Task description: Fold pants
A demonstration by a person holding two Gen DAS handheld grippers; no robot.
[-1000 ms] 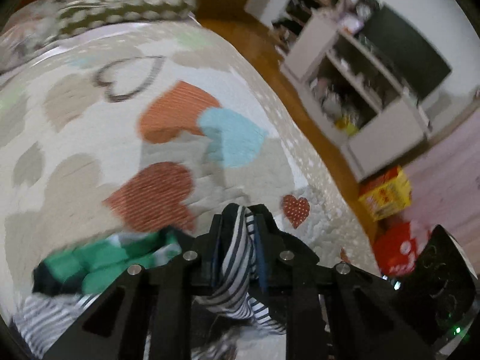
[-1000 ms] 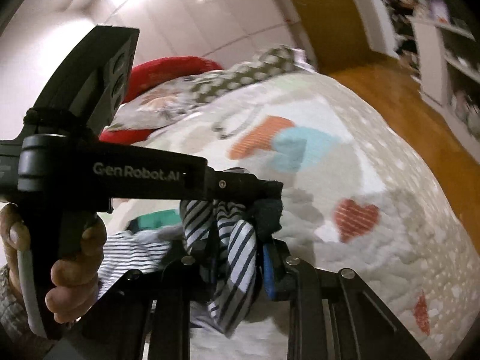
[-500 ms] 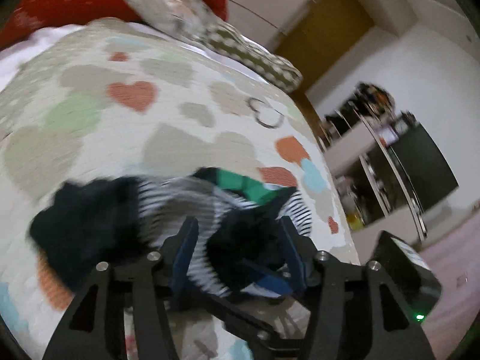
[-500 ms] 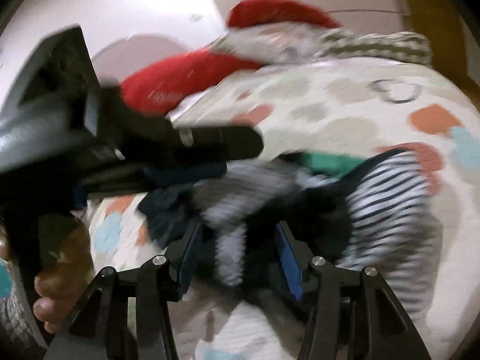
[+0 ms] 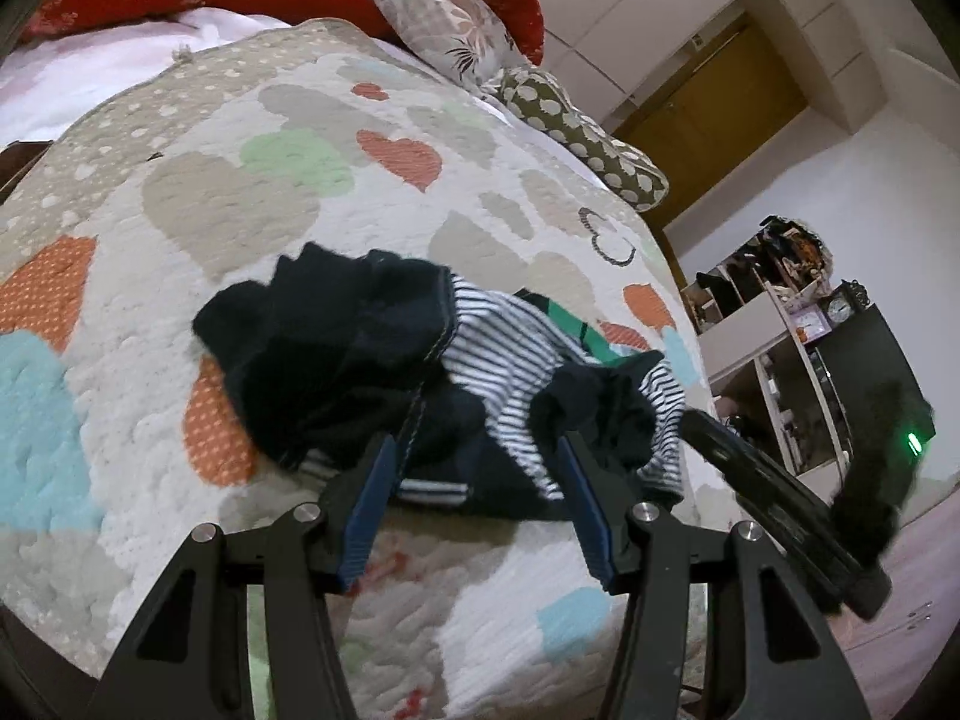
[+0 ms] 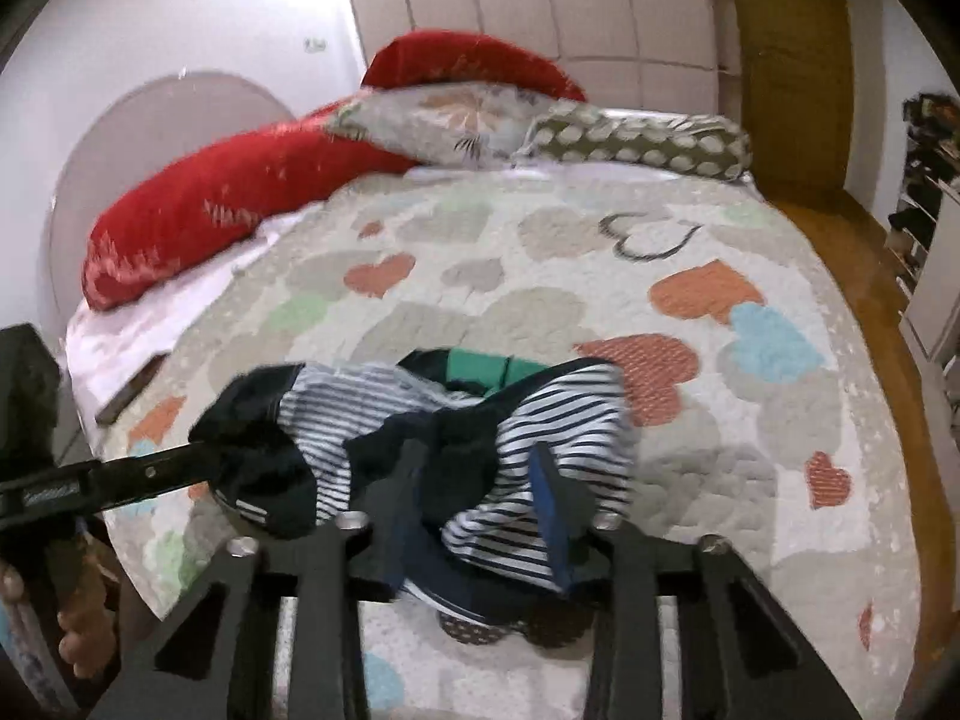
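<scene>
Left wrist view: the navy and white-striped fabric pants (image 5: 456, 372) lie crumpled on the heart-patterned quilted bed (image 5: 240, 204); left gripper (image 5: 474, 468) jaws spread, released. Right wrist view: right gripper (image 6: 480, 480) jaws closing, striped cloth between them.

Blurred: right gripper (image 6: 474, 474) and striped pants (image 6: 540, 438) between its closing fingers; cloth beneath hidden. Shelf clutter (image 5: 786, 252) far right, too small to tell.
</scene>
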